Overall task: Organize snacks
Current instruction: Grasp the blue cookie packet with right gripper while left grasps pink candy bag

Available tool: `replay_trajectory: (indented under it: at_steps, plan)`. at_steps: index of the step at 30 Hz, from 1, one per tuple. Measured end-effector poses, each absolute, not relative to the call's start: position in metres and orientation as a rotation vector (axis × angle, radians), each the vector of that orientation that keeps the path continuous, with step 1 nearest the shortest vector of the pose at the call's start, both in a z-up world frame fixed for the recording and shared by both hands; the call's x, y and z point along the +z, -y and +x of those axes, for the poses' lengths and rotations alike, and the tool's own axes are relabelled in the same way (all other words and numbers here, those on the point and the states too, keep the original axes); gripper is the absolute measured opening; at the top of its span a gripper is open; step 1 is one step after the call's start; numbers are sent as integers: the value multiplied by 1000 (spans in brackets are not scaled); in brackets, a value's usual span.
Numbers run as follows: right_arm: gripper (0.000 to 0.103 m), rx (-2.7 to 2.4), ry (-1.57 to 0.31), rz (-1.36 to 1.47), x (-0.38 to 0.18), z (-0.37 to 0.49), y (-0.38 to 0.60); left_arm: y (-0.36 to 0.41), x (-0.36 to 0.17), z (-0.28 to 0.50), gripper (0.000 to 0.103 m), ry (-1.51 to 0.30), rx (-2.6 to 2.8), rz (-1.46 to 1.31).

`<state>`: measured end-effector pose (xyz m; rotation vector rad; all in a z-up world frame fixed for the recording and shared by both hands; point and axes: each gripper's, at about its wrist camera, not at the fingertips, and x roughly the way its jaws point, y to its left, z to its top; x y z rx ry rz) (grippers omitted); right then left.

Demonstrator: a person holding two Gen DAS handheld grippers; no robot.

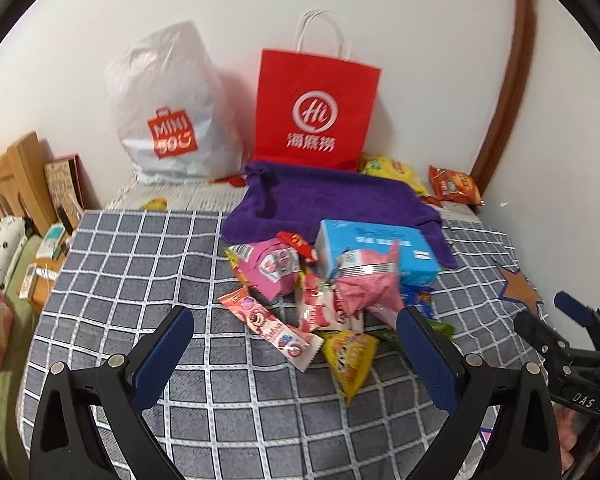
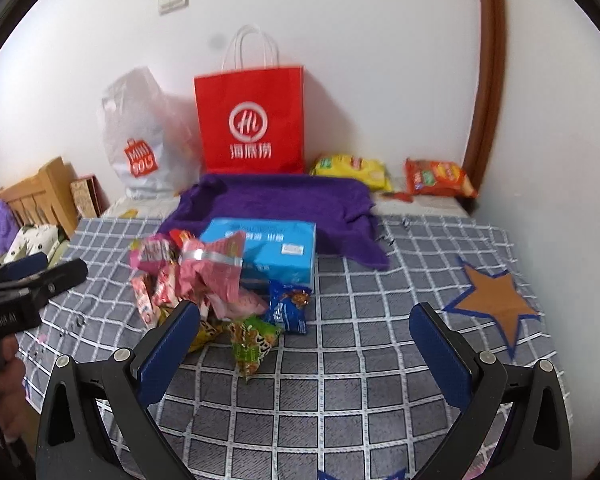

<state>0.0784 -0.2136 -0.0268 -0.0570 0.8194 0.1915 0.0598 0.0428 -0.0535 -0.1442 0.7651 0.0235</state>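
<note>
Both tongs, left (image 1: 294,354) and right (image 2: 304,338), hover released over the snack pile (image 1: 320,304) mid-bed, against a blue box (image 1: 376,252). Best approach, likely: single out an edge packet, pinching one wrapper only.

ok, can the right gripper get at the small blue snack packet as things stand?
Probably yes. The right gripper is open and empty, and the blue snack packet lies on the pile's right edge, uncovered, with bare checked cloth in front of it.
</note>
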Motion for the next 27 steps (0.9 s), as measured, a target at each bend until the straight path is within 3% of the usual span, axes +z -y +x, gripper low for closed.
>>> replay_trajectory:
  at_steps: [4,16,18,27]
  plan:
    - [101,198,-857,-51,-53,95,211,-55,-69,76,97,-783,48,-149]
    - [83,224,-1049,-8,-113,169,214,-89,-97,113,96,-868,63,-206]
    - [71,233,-1074,-24,-124,179,211,-91,-99,118,96,-876,68,-196]
    - [70,303,-1173,-28,-156,207,196,-93,-107,148,96,-907,55,-206]
